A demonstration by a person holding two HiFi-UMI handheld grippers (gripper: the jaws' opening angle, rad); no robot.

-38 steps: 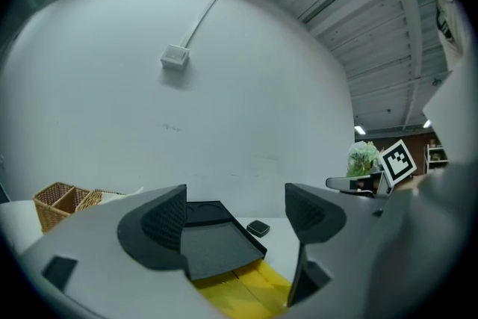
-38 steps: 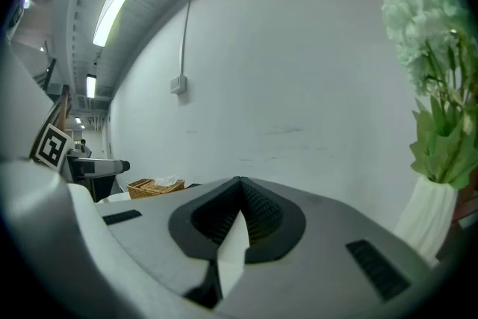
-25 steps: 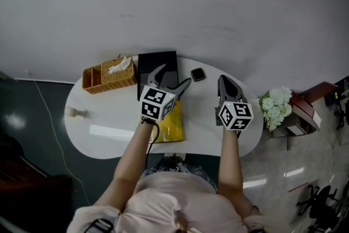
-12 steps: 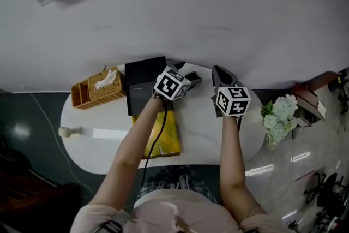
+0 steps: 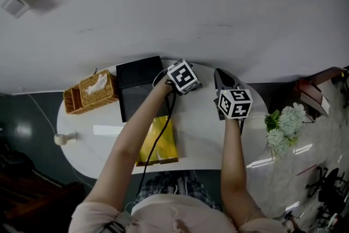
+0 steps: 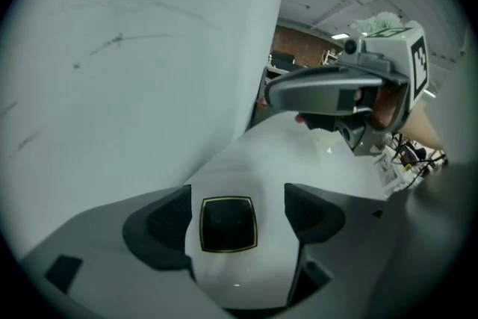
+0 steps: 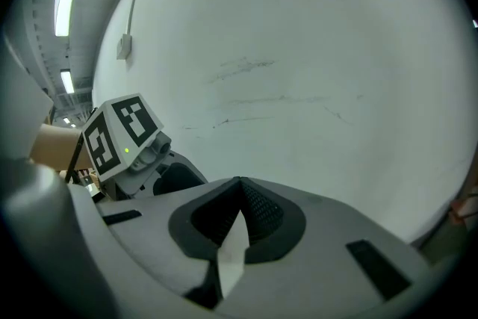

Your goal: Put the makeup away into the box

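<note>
Left gripper (image 6: 237,219) stands open astride the black compact (image 6: 228,224) on the worktop (image 5: 202,124). Right gripper (image 7: 239,214) is closed and empty. Risk: the flat compact may slip during closure, short of the box (image 5: 136,96).
</note>
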